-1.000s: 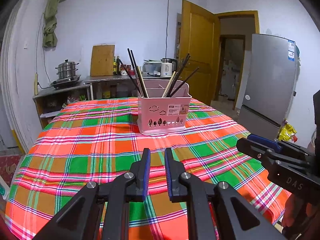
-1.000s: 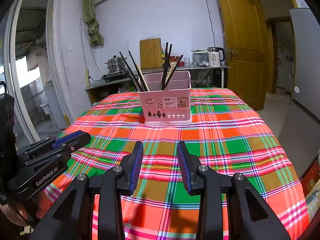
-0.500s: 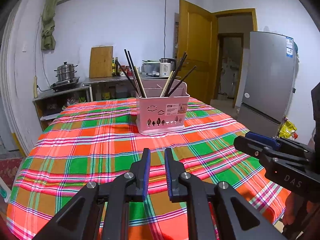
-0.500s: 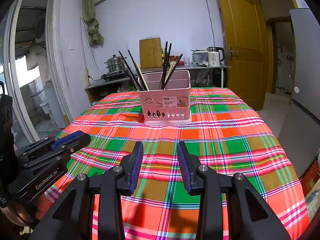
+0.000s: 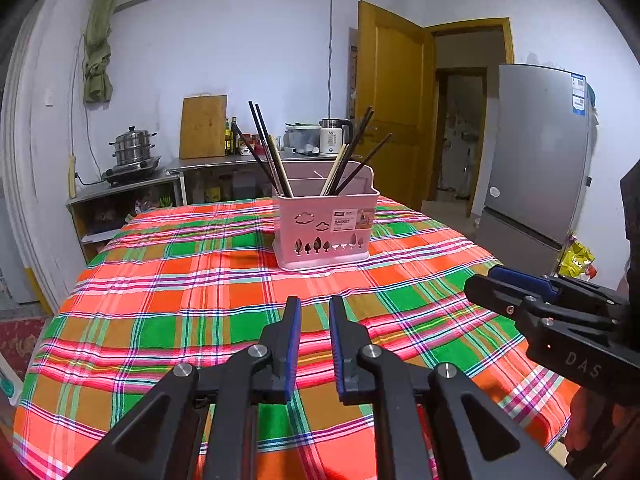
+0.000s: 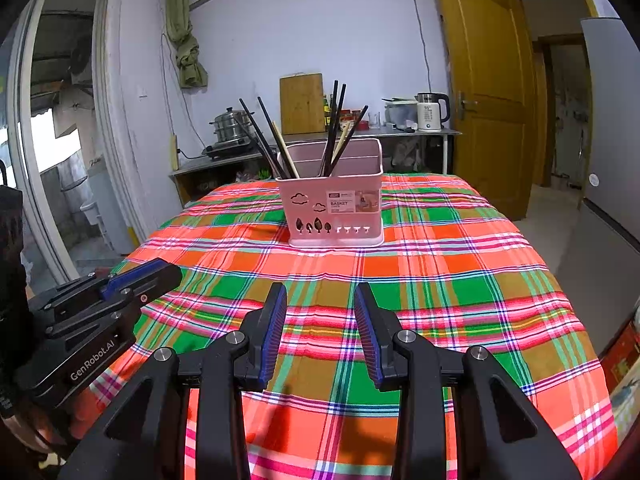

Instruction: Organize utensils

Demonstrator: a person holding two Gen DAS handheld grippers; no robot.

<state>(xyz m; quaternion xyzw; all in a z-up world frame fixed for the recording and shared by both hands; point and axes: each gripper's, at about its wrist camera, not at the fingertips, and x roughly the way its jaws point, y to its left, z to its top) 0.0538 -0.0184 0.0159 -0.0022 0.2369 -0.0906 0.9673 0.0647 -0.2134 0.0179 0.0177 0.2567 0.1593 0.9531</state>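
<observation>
- Left gripper (image 5: 311,312) nearly closed, empty; right gripper (image 6: 320,300) half open, empty.
- Risk: snagging leaning chopsticks (image 6: 334,128) could tip the pink basket (image 6: 334,210) mid-bench (image 6: 460,280).

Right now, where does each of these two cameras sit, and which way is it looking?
Left wrist view: sits on the left gripper, looking along its fingers across the plaid tablecloth at the pink basket of chopsticks; the right gripper shows at the right edge, empty.
Right wrist view: sits on the right gripper, facing the same basket; the left gripper pokes in at the left.
Shared: basket, chopsticks, tablecloth, yellow door, kettle, and each other's gripper.
</observation>
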